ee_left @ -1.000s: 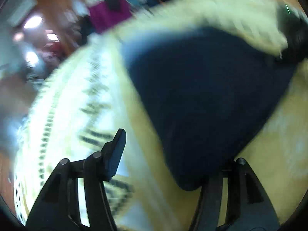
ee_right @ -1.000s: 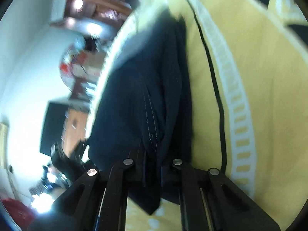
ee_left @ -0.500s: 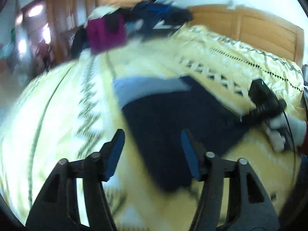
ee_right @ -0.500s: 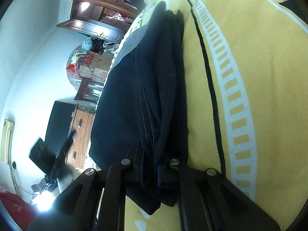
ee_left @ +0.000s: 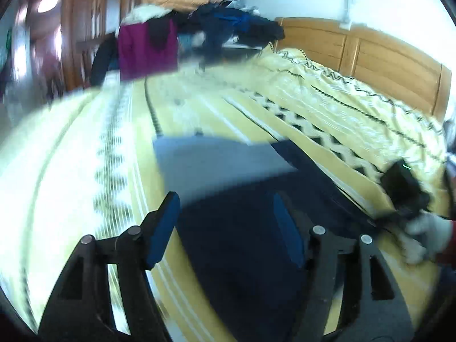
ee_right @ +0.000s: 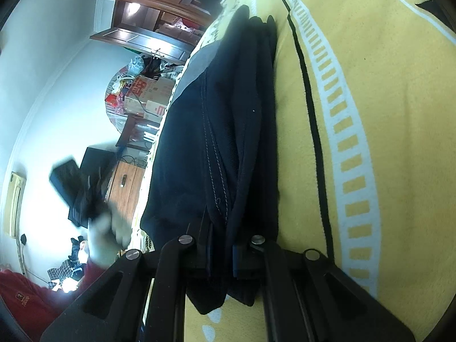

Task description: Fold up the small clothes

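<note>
A dark navy garment (ee_left: 250,228) with a grey band (ee_left: 211,165) lies folded on the yellow patterned bedspread (ee_left: 85,171). My left gripper (ee_left: 225,228) is open and empty, raised above the garment's near part. My right gripper (ee_right: 222,253) is shut on the garment's (ee_right: 222,131) bunched edge, close to the bedspread (ee_right: 384,142). The right gripper also shows at the right of the left wrist view (ee_left: 404,193), at the garment's far edge. The left gripper shows blurred in the right wrist view (ee_right: 82,191), off the bed's side.
A wooden headboard (ee_left: 370,54) runs along the back right. A pile of clothes (ee_left: 176,34) sits at the bed's far end, before a wooden wardrobe (ee_left: 85,28). In the right wrist view, cardboard boxes (ee_right: 148,97) and a wooden cabinet (ee_right: 125,188) stand beside the bed.
My left gripper has let go of the garment, opened and lifted up and back from it. The garment has settled flat. My right gripper stays shut on the edge.
</note>
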`<action>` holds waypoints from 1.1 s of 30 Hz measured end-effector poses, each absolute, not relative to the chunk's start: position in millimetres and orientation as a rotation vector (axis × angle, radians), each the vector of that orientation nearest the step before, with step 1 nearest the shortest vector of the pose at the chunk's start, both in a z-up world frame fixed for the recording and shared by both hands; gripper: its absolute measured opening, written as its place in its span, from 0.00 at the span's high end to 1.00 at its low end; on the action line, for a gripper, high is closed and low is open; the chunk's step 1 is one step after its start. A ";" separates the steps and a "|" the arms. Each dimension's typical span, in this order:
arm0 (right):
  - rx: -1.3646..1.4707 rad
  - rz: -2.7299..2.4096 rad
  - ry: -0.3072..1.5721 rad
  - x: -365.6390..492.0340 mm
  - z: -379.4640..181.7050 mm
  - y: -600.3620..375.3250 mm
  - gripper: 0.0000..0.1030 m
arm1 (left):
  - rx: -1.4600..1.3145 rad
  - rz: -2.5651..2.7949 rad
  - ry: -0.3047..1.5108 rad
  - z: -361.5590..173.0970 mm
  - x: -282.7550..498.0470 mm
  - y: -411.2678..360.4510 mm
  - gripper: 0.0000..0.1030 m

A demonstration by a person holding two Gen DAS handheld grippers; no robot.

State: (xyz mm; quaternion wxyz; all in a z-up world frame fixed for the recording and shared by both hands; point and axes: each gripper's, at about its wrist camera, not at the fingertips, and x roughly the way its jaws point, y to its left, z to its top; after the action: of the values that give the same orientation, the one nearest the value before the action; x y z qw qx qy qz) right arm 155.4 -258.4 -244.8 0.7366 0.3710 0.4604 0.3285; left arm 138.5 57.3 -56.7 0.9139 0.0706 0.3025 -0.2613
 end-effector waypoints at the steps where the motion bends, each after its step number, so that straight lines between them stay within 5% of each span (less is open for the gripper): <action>1: 0.814 0.721 1.011 155.5 -245.4 -259.3 0.96 | 0.153 -0.547 0.631 -63.5 153.6 50.9 0.35; 3: 0.814 0.721 1.009 155.3 -246.3 -260.7 0.96 | 0.240 -0.521 0.736 -104.4 195.4 31.4 0.33; 4: 0.813 0.721 1.008 154.8 -246.4 -260.3 0.96 | 0.318 -0.468 0.825 -137.0 213.1 25.1 0.19; 5: 0.815 0.723 1.004 154.6 -246.5 -260.5 0.96 | 0.286 -0.473 0.863 -156.1 222.4 27.5 0.16; 11: 0.830 0.740 0.993 152.7 -249.3 -261.4 0.96 | 0.078 -0.509 0.800 -113.4 235.0 57.8 0.34; 14: 0.835 0.744 0.991 151.8 -250.8 -261.2 0.96 | 0.074 -0.476 0.716 -98.7 265.1 49.4 0.27; 17: 0.835 0.738 0.989 151.2 -251.2 -260.1 0.96 | 0.304 -0.316 0.913 -167.1 308.8 25.8 0.12; 19: 0.837 0.734 0.991 151.9 -252.0 -260.6 0.96 | 0.232 -0.323 0.917 -168.1 312.0 33.2 0.13; 22: 0.836 0.732 0.993 150.7 -252.0 -260.1 0.95 | 0.182 -0.397 0.866 -133.4 277.5 37.9 0.33; 27: 0.840 0.735 0.990 151.2 -253.0 -260.0 0.95 | 0.110 -0.558 0.746 -93.1 150.5 67.2 0.28; 31: 0.843 0.733 0.991 152.5 -253.8 -261.3 0.95 | 0.357 -0.565 0.877 -156.8 73.5 42.9 0.24; 33: 0.841 0.729 0.997 153.7 -253.9 -262.3 0.94 | 0.365 -0.539 0.841 -146.2 66.6 39.7 0.25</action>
State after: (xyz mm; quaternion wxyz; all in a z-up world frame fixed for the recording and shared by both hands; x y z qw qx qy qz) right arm 153.7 -262.3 -253.9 0.7338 0.3825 0.4533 0.3313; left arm 66.6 39.7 -146.2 0.8619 0.1742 0.4008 -0.2569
